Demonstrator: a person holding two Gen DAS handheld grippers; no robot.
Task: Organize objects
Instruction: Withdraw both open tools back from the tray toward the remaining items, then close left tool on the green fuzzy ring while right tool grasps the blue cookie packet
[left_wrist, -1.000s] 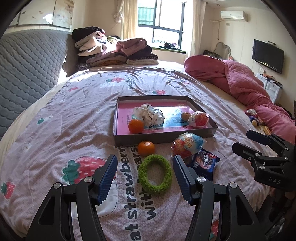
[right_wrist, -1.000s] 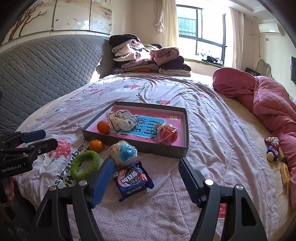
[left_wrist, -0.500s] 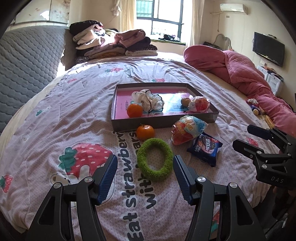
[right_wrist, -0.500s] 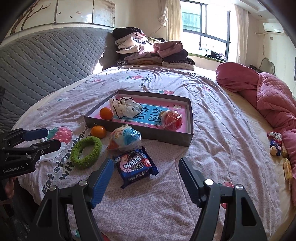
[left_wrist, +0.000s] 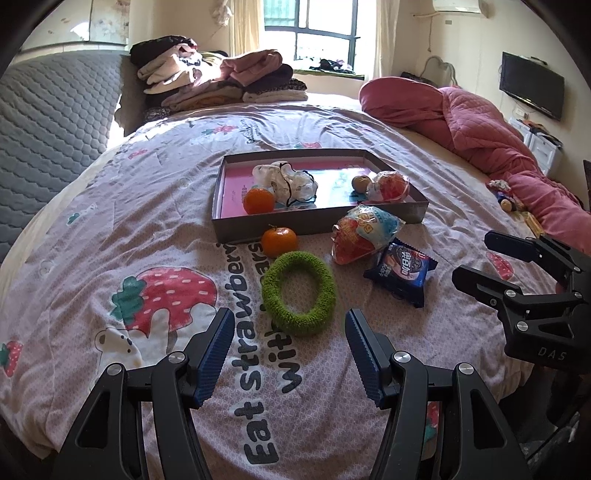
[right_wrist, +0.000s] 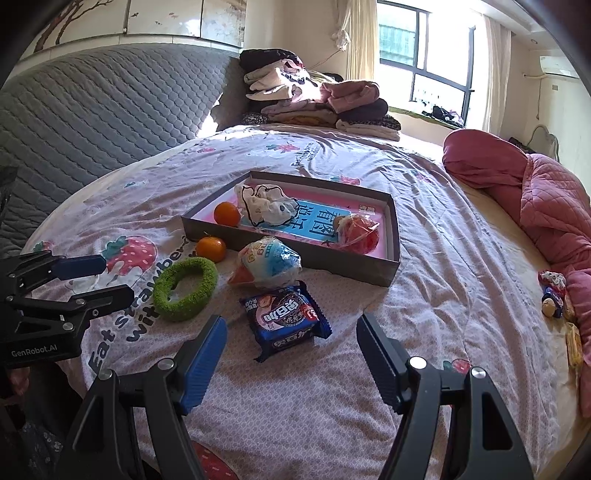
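Note:
A shallow grey box (left_wrist: 413, 216) (right_wrist: 393, 242) with a pink floor lies on the bed. It holds an orange (left_wrist: 258, 200), crumpled white cloth (left_wrist: 286, 181), a small brown fruit and a red-white bag (left_wrist: 388, 185). In front of it lie a tangerine (left_wrist: 279, 242) (right_wrist: 211, 249), a green fuzzy ring (left_wrist: 299, 292) (right_wrist: 184, 283), a blue-red snack bag (left_wrist: 365, 232) (right_wrist: 267, 267) and a blue biscuit packet (left_wrist: 402, 271) (right_wrist: 284, 319). My left gripper (left_wrist: 290, 347) is open, just short of the ring. My right gripper (right_wrist: 291, 352) is open, just short of the biscuit packet.
The bed has a strawberry-print cover (left_wrist: 166, 295). A grey quilted headboard (right_wrist: 92, 107) is at the left. Folded clothes (left_wrist: 214, 79) are stacked at the far end. A pink quilt (left_wrist: 480, 122) lies along the right, with small toys (right_wrist: 552, 293) beside it.
Both grippers have pulled back and lifted away from the objects, which now sit farther ahead. Both stay open. Nothing on the bed has moved.

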